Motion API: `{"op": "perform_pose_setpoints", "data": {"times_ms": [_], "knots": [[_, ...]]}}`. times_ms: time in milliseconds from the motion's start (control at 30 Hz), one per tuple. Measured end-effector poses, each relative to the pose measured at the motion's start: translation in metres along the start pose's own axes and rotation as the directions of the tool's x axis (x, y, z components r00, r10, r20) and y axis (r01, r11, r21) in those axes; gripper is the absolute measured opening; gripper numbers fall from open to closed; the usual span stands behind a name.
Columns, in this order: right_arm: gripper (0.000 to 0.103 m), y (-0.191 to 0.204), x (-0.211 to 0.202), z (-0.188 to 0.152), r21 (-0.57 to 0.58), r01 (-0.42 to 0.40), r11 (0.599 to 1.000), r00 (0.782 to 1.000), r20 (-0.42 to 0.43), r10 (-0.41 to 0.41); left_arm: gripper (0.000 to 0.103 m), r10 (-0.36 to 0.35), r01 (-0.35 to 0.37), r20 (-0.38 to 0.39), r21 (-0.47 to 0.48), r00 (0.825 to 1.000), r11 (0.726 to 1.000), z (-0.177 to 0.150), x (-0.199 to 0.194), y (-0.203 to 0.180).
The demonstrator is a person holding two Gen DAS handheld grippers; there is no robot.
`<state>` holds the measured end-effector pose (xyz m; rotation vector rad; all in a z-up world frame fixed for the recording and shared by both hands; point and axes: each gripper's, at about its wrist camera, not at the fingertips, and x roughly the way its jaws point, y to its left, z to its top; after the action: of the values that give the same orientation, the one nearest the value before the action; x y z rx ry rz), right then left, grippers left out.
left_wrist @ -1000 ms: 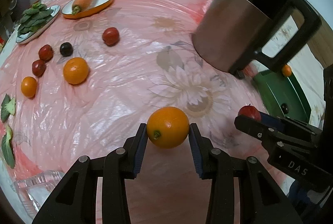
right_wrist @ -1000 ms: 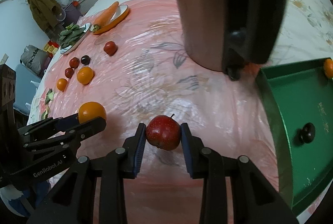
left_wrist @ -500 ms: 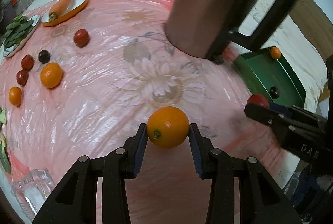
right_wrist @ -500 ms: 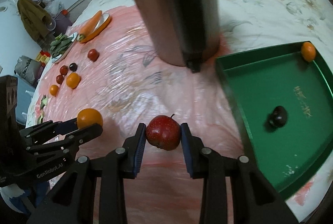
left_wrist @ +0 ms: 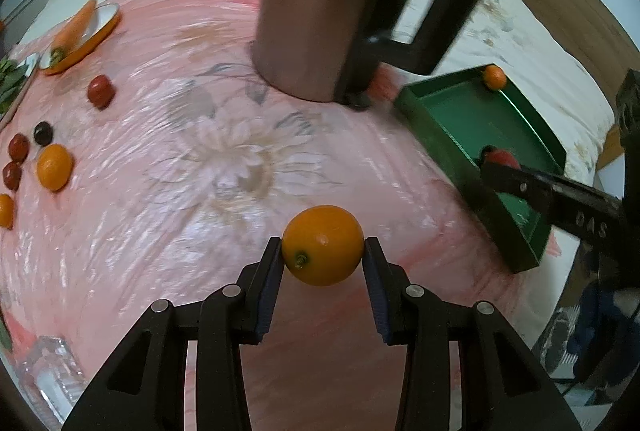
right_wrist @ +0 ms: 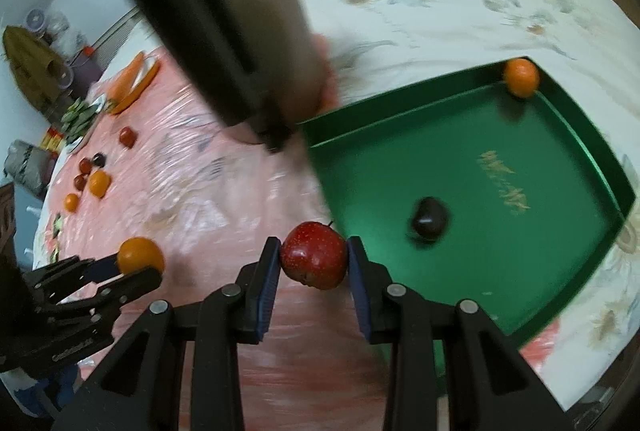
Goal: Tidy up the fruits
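Note:
My left gripper point(left_wrist: 323, 246) is shut on an orange point(left_wrist: 322, 245), held above the pink cloth; the same orange point(right_wrist: 140, 255) appears at the left of the right wrist view. My right gripper point(right_wrist: 313, 257) is shut on a red apple point(right_wrist: 314, 255), right at the near left rim of the green tray point(right_wrist: 384, 119). In the tray lie a dark fruit point(right_wrist: 429, 219) and a small orange point(right_wrist: 521, 77) in the far corner. From the left wrist view the tray point(left_wrist: 432, 127) is at the right, with the apple point(left_wrist: 502, 158) over it.
A steel jug with a black handle point(left_wrist: 320, 15) stands just left of the tray. Far left on the cloth lie several red, dark and orange fruits point(left_wrist: 54, 167), a dish with a carrot point(left_wrist: 76, 35) and a plate of greens point(right_wrist: 78, 115). A clear box point(left_wrist: 52, 371) sits near left.
Both grippers moved right with their fruit. The jug and tray slid leftward and closer in both views; the apple has come from over the cloth to the tray's rim.

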<state>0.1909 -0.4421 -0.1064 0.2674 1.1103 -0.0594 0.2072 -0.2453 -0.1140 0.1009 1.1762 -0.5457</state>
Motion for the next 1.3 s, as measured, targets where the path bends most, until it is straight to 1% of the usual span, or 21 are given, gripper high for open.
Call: {"op": "perform_pose_setpoints", "data": {"times_ms": [300, 500, 733, 900, 1000, 1133, 1300], "knots": [[0.028, -0.064, -0.016, 0.007, 0.099, 0.102, 0.99, 0.993, 0.041, -0.106, 0.035, -0.053, 0.053, -0.01, 0.068, 0.999, 0.996, 0.001, 0.011, -0.039], [0.028, -0.092, -0.02, 0.008, 0.13, 0.136, 0.982, 0.989, 0.046, -0.143, 0.035, -0.087, 0.088, -0.011, 0.104, 0.996, 0.991, 0.007, 0.016, -0.065], [0.028, -0.112, -0.017, 0.009, 0.137, 0.151, 0.979, 0.987, 0.04, -0.158, 0.035, -0.14, 0.138, 0.003, 0.164, 0.99, 0.977, 0.023, 0.027, -0.104], [0.028, -0.129, -0.01, 0.012, 0.139, 0.163, 0.977, 0.985, 0.027, -0.168, 0.035, -0.166, 0.158, 0.012, 0.249, 0.986, 0.955, 0.031, 0.039, -0.14], [0.028, -0.139, -0.005, 0.017, 0.137, 0.169, 0.976, 0.985, 0.018, -0.173, 0.035, -0.182, 0.175, 0.002, 0.268, 0.983, 0.948, 0.035, 0.048, -0.155], [0.028, -0.153, 0.0, 0.021, 0.136, 0.181, 0.974, 0.983, 0.009, -0.184, 0.035, -0.178, 0.174, -0.013, 0.29, 0.984, 0.941, 0.038, 0.065, -0.174], [0.028, -0.168, 0.008, 0.02, 0.142, 0.193, 0.971, 0.981, -0.013, -0.193, 0.035, -0.163, 0.171, -0.051, 0.298, 0.985, 0.939, 0.037, 0.088, -0.187]]}}
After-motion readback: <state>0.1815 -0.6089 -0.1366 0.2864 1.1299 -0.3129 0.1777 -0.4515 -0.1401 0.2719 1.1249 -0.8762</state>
